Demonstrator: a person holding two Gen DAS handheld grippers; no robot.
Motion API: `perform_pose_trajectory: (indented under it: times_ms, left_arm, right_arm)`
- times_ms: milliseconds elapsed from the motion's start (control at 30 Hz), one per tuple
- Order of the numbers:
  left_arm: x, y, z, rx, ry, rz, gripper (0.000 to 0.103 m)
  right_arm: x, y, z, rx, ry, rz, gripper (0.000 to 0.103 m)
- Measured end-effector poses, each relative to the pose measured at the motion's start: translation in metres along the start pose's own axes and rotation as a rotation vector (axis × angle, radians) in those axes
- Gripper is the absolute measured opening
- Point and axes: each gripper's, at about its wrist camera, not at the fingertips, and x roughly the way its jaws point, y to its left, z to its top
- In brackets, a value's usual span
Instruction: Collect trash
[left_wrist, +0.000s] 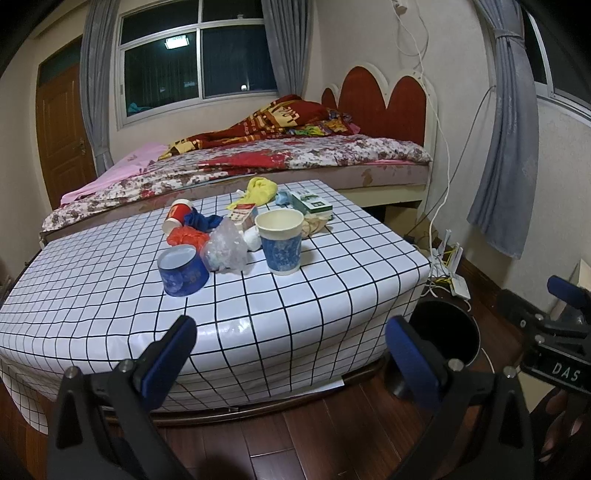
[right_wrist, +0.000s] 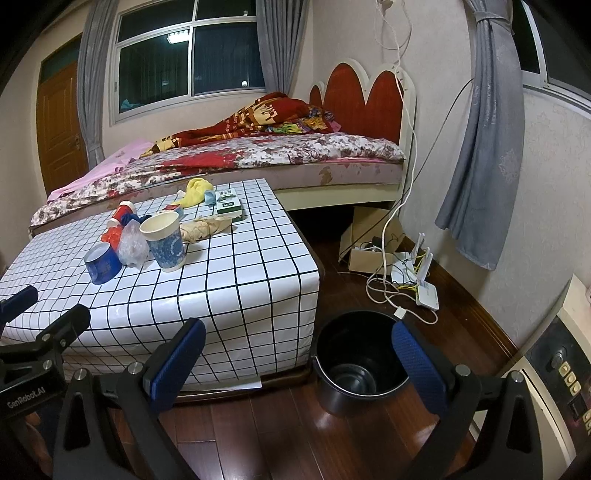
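Observation:
Trash lies on a low table with a white checked cloth (left_wrist: 110, 295): an upright blue paper cup (left_wrist: 281, 243), a tipped blue cup (left_wrist: 181, 271), a clear plastic bag (left_wrist: 226, 248), a red cup (left_wrist: 179, 215), orange and blue wrappers, a yellow cloth (left_wrist: 260, 190) and a green-white box (left_wrist: 312, 203). A black bin (right_wrist: 356, 363) stands on the floor right of the table. My left gripper (left_wrist: 291, 354) is open and empty before the table's near edge. My right gripper (right_wrist: 301, 360) is open and empty, near the bin.
A bed (left_wrist: 258, 158) stands behind the table. Cables, a white router (right_wrist: 424, 288) and a cardboard box (right_wrist: 364, 236) lie on the wooden floor by the right wall. A grey curtain (right_wrist: 480, 147) hangs at right. An appliance (right_wrist: 561, 373) is at the far right.

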Motion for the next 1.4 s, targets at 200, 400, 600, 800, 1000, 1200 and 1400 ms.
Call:
perform_pose_trajectory:
  times_ms: [200, 400, 600, 800, 1000, 1200, 1400]
  left_arm:
    - [0.004, 0.011, -0.001, -0.004, -0.002, 0.022, 0.102]
    - [0.020, 0.041, 0.001, -0.021, 0.015, 0.105, 0.102]
    - [0.046, 0.085, -0.001, -0.064, 0.039, 0.185, 0.102]
    - [0.077, 0.130, 0.000, -0.134, 0.043, 0.217, 0.102]
    - [0.115, 0.150, 0.009, -0.180, 0.067, 0.218, 0.102]
    - [0.149, 0.157, 0.018, -0.197, 0.082, 0.195, 0.101]
    - [0.171, 0.161, 0.022, -0.210, 0.107, 0.186, 0.099]
  right_arm:
    - [0.003, 0.008, -0.004, -0.006, 0.006, 0.034, 0.102]
    - [0.021, 0.027, -0.008, -0.030, 0.020, 0.124, 0.102]
    - [0.052, 0.060, 0.002, -0.106, 0.025, 0.205, 0.102]
    - [0.094, 0.103, 0.016, -0.179, 0.018, 0.268, 0.102]
    - [0.138, 0.140, 0.032, -0.218, 0.025, 0.314, 0.094]
    - [0.176, 0.165, 0.050, -0.240, 0.035, 0.324, 0.092]
    - [0.202, 0.175, 0.061, -0.236, 0.056, 0.334, 0.090]
